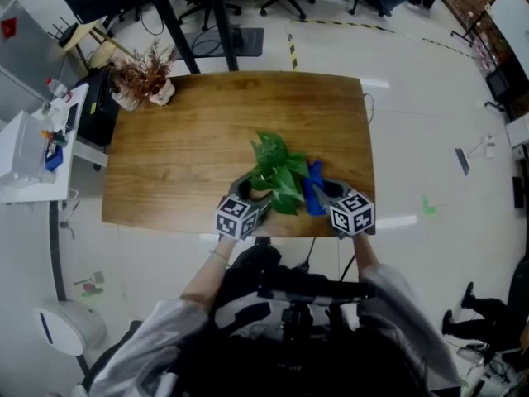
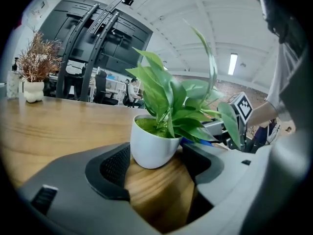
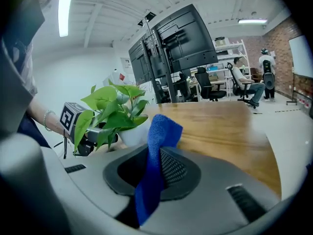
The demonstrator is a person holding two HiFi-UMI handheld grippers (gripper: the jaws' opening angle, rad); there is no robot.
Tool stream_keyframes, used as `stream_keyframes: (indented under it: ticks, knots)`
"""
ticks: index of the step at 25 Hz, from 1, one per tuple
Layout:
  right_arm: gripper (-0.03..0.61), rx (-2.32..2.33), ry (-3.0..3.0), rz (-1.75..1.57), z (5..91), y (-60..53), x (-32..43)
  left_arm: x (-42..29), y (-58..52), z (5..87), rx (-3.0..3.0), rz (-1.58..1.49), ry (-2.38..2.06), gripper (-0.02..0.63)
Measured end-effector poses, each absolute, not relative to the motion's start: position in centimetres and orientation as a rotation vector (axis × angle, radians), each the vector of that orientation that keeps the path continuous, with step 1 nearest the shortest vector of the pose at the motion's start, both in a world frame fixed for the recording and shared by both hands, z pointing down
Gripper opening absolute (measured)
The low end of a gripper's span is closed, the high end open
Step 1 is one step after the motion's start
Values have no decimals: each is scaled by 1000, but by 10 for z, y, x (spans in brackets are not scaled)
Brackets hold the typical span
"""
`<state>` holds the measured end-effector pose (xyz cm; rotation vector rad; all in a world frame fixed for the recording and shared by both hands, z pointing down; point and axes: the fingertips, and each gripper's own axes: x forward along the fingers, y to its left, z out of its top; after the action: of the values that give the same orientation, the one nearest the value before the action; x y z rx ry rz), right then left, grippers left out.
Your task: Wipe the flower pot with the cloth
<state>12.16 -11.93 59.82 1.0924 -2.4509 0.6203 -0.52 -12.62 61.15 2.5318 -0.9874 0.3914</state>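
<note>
A white flower pot (image 2: 151, 148) with a leafy green plant (image 1: 277, 172) stands near the front edge of the wooden table (image 1: 190, 139). My left gripper (image 2: 156, 168) is open, and the pot's lower part sits between its fingertips, very close to both pads. Right of the plant, my right gripper (image 3: 154, 165) is shut on a blue cloth (image 3: 156, 151), which sticks up out of its jaws. The cloth (image 1: 312, 187) hangs just beside the leaves. In the head view the leaves hide the pot. In the right gripper view the pot (image 3: 132, 136) shows beyond the cloth.
A small white vase of dried brown flowers (image 1: 145, 77) stands at the table's far left corner. A white side table (image 1: 33, 151) with bottles is left of the table. Office chairs and black stands fill the room behind.
</note>
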Motion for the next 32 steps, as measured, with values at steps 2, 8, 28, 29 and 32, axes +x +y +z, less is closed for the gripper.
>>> stream_keyframes:
  ticks: [2,8,28,29,32]
  knots:
    - [55,1061,-2464,618,600,-132,120,-7,-128,611,2529,401,-988,325]
    - [55,922,-2485,594,603,-171,109,-3,-135,610,2547,396,-929,324]
    - [55,905,-2574,690,606,-153,77,4,-138,612,2537,353,-851,324]
    - [55,916,-2579,702,606,-149,76,4,-138,612,2535,350,-845,324]
    - [55,934,-2596,730,606,-137,75,4,-137,612,2529,337,-836,324]
